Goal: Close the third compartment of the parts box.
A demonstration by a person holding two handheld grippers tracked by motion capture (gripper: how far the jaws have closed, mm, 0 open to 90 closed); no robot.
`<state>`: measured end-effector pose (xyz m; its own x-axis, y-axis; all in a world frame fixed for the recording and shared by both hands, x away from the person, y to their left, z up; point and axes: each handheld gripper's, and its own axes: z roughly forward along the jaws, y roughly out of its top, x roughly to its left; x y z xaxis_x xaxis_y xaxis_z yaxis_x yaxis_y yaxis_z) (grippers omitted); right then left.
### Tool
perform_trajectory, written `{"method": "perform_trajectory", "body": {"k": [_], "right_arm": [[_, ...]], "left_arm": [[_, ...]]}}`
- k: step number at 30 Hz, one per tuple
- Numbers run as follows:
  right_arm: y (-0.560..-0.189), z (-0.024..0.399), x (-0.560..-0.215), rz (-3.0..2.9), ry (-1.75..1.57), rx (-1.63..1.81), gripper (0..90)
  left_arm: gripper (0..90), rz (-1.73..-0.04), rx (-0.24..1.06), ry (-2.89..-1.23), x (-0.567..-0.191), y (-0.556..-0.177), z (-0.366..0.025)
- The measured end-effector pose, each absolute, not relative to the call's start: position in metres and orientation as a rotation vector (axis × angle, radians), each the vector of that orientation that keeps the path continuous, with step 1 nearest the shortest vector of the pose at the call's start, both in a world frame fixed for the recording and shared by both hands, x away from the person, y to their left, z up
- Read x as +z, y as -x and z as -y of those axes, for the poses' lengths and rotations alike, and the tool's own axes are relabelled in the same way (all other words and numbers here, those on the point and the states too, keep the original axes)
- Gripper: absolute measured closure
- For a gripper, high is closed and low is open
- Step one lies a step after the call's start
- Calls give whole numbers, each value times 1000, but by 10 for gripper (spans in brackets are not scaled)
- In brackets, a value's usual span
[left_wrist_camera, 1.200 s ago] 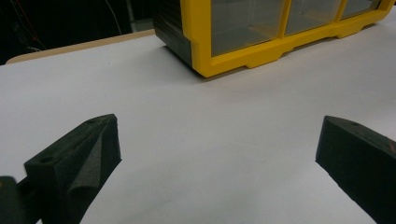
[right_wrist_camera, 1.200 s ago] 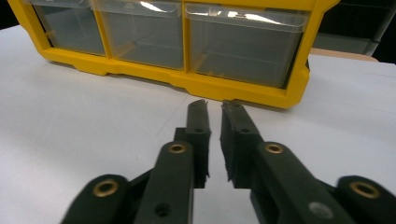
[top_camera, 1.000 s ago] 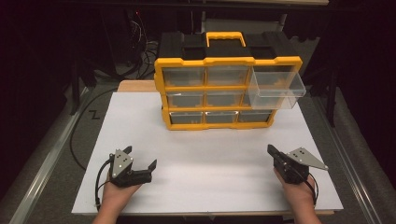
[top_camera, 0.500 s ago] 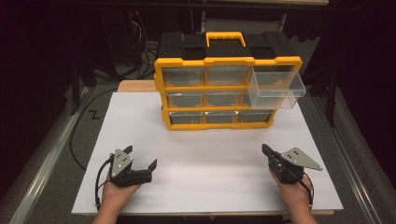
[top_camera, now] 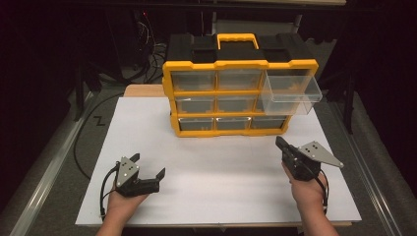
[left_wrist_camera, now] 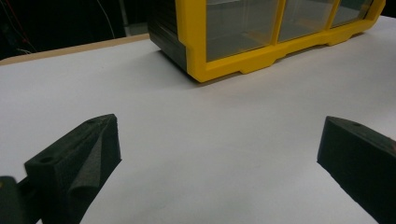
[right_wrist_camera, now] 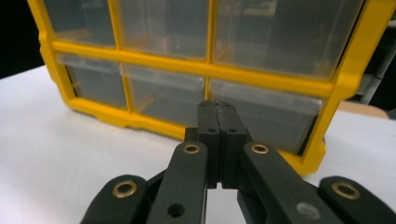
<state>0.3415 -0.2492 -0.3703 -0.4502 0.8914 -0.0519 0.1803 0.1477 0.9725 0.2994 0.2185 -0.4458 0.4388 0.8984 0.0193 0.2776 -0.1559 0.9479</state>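
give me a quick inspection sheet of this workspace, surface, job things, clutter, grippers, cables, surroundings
surface: white board on a table, a wooden edge showing behind it at the left
job's things: yellow and black drawer cabinet stands upright at the back of the board; its top right clear drawer is pulled out, the other drawers sit in
clutter: nothing seen
grippers: left gripper open, low over the board, holding nothing; right gripper shut, holding nothing, pointing at the cabinet
cables: a black cable trails from the left gripper; another lies on the floor at the left
surroundings: dark, with wires behind the cabinet
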Motion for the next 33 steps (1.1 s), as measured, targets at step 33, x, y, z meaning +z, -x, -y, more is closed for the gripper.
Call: {"method": "perform_trajectory", "body": {"k": [33], "right_arm": [[-348,254,-286,-1578,-990,1409,900]], "left_arm": [[4,-1014,769,-1678,-446,-299,-218]]}}
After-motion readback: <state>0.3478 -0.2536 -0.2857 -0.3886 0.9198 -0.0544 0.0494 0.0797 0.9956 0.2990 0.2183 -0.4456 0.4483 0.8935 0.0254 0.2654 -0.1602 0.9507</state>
